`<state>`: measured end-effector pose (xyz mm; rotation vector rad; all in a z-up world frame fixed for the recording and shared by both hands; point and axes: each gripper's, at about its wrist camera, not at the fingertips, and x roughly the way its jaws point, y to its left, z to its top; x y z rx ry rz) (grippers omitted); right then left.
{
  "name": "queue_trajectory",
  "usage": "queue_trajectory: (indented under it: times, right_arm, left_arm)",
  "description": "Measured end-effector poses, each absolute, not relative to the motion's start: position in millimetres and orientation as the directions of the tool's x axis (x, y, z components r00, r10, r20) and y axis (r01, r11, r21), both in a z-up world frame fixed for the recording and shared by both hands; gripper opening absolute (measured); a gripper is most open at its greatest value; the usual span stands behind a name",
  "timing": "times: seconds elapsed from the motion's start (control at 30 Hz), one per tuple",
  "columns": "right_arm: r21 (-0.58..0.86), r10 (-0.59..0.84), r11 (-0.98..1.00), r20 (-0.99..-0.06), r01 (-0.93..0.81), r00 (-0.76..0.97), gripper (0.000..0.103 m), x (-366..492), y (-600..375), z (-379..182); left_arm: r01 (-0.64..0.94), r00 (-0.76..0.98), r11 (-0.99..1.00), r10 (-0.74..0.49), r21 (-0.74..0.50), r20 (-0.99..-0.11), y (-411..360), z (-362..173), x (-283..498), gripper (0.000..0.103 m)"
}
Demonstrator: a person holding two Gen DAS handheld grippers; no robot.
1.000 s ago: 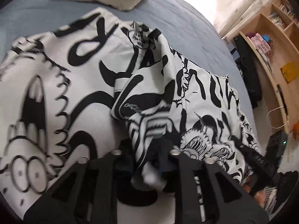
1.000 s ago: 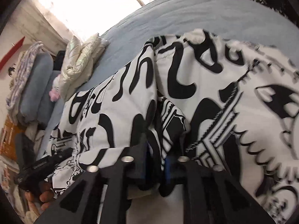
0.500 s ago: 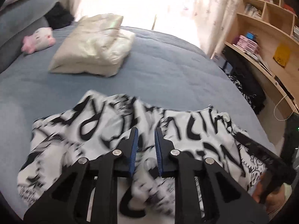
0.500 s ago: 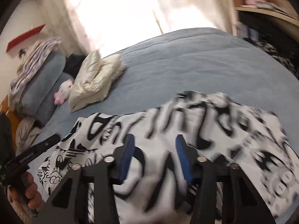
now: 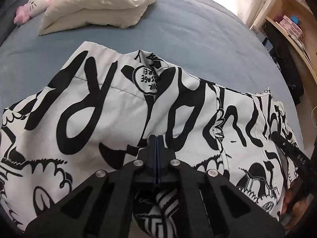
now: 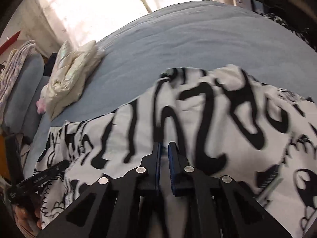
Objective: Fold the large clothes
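Note:
A large white garment with bold black cartoon print (image 5: 111, 107) lies spread and partly folded on the blue bed (image 5: 198, 31). It also fills the right wrist view (image 6: 218, 119), blurred by motion. My left gripper (image 5: 157, 138) is shut with its pads pressed together, tips resting on the cloth at a fold; no cloth shows between them. My right gripper (image 6: 164, 148) hovers just over the garment with a narrow gap between its blue pads, holding nothing. The right gripper shows at the right edge of the left wrist view (image 5: 293, 154).
A folded cream puffer jacket (image 5: 99, 6) and a pink-and-white plush toy (image 5: 33, 2) lie at the far side of the bed. Wooden shelves (image 5: 287, 19) stand to the right. A grey headboard cushion (image 6: 23, 91) is at the left.
Both grippers let go of the cloth half a second ago and lifted. Now they have come back down onto the garment; the left has shut and the right has narrowed to a small gap.

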<state>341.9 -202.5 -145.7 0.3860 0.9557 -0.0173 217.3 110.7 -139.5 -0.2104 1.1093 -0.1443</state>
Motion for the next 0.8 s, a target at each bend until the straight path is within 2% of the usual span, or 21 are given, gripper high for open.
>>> queue_trajectory:
  times: [0.1,0.17,0.23,0.33,0.4,0.5,0.6,0.73,0.8]
  right_arm:
    - [0.371,0.198,0.907,-0.793,0.198,0.576,0.009,338,-214,-147]
    - [0.389,0.214,0.901,-0.784,0.192,0.583,0.016,332,-218,-141]
    - [0.396,0.228,0.903,-0.770,0.166,0.596,0.032,323,-216,-129]
    - [0.413,0.275,0.906,-0.746,0.096,0.607,0.042,304,-203,-110]
    - [0.422,0.320,0.906,-0.739,0.037,0.593,0.043,296,-185,-104]
    - [0.382,0.333,0.923,-0.750,-0.037,0.571,0.043,286,-157,-106]
    - [0.299,0.292,0.951,-0.790,-0.077,0.539,0.043,266,-139,-120]
    - [0.168,0.205,0.979,-0.798,-0.118,0.567,0.043,228,-134,-130]
    - [0.174,0.203,0.979,-0.795,-0.106,0.571,0.044,215,-140,-134]
  left_arm:
    - [0.006,0.451,0.972,-0.214,-0.236,-0.866,109,-136,215,0.001]
    - [0.014,0.476,0.971,-0.215,-0.237,-0.853,112,-127,210,0.001]
    - [0.036,0.514,0.970,-0.223,-0.239,-0.828,109,-111,192,0.001]
    - [0.128,0.551,0.958,-0.285,-0.258,-0.785,103,-86,170,0.001]
    - [0.185,0.545,0.949,-0.316,-0.256,-0.777,93,-78,152,0.001]
    - [0.210,0.496,0.951,-0.304,-0.228,-0.814,81,-86,134,0.001]
    - [0.182,0.434,0.964,-0.254,-0.192,-0.864,79,-111,118,0.001]
    - [0.178,0.457,0.967,-0.246,-0.183,-0.855,94,-120,95,0.001]
    - [0.175,0.458,0.965,-0.254,-0.194,-0.852,100,-120,87,0.001]
